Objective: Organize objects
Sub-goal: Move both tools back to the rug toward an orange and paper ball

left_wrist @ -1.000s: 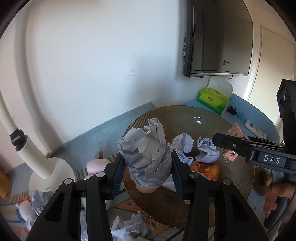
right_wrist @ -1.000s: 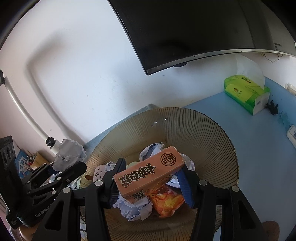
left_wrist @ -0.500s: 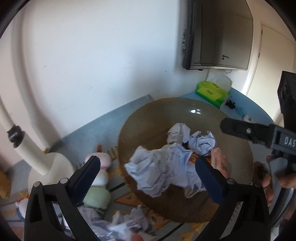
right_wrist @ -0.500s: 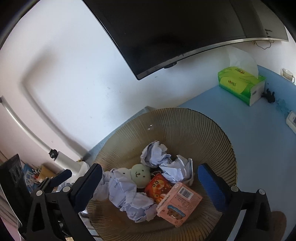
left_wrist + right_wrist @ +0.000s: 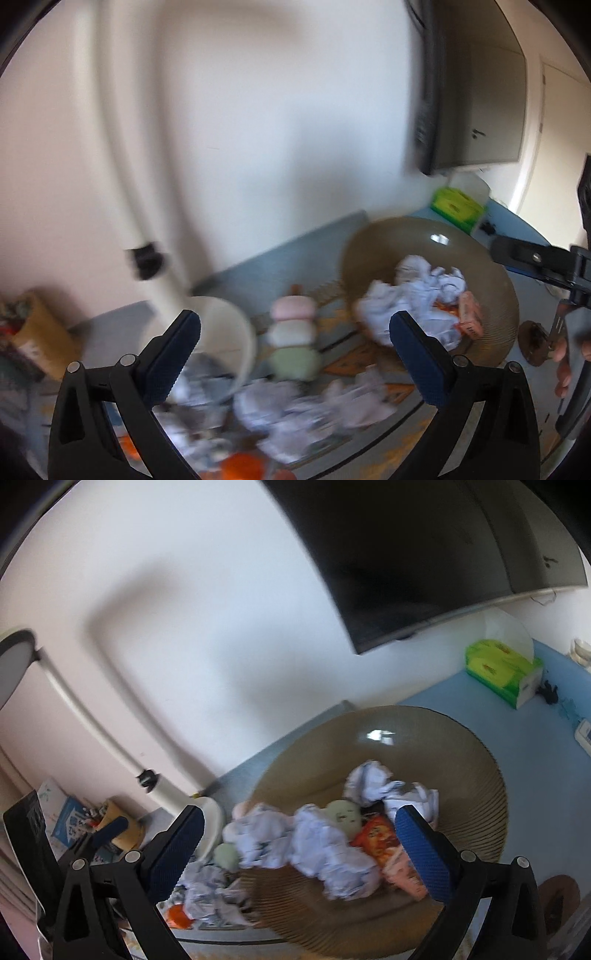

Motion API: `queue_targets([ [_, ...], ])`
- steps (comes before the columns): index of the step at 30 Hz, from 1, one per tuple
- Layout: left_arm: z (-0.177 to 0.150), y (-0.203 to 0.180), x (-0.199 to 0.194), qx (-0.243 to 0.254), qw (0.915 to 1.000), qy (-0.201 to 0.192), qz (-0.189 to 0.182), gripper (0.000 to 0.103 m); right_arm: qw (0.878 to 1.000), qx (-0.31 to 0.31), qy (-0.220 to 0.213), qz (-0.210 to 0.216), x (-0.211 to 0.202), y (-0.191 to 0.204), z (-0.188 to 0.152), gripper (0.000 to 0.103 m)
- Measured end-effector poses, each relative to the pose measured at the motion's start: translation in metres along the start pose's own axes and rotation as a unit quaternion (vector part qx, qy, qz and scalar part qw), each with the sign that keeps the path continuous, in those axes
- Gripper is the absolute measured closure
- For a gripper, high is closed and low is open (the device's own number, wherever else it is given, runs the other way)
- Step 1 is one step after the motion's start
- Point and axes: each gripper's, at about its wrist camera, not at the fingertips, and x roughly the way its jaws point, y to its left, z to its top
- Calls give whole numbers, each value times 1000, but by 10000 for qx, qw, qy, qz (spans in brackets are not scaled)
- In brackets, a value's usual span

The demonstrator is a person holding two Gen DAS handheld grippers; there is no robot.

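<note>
A large ribbed brown bowl [image 5: 476, 775] [image 5: 506, 291] holds crumpled white paper balls [image 5: 325, 845] [image 5: 406, 306], a green plush toy [image 5: 343, 814], an orange snack packet [image 5: 376, 838] and a pink box [image 5: 402, 877] [image 5: 469, 317]. My left gripper [image 5: 295, 354] is open and empty, left of the bowl, above loose paper balls [image 5: 295, 413] and a pink-and-green plush [image 5: 293, 339]. My right gripper [image 5: 299, 853] is open and empty over the bowl's near side.
A white lamp with a round base [image 5: 221, 332] stands left of the bowl. A green tissue box [image 5: 498, 668] sits on the blue table [image 5: 535, 746] under a wall TV [image 5: 424, 554]. Books and a pen holder [image 5: 118, 827] lie far left.
Both grippers opened; the paper ball and the pink box dropped into the bowl. Since then my left gripper swung left, away from the bowl, and my right gripper drifted left too.
</note>
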Motion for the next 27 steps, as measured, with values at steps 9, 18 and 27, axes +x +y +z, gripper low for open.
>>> queue_targets([
  [9,-46,94,-37,-469,9977,125,484,1,9983,-491,183,267,1,62,-36,0],
  [18,-120,82,-25,-213,9981,583,-3,1,9953,-614,695,282,36,74,-98,0],
  [27,-143,54,6,-366,9948,855,-409,1,9915,-878,843,462,53,77,-136,0],
])
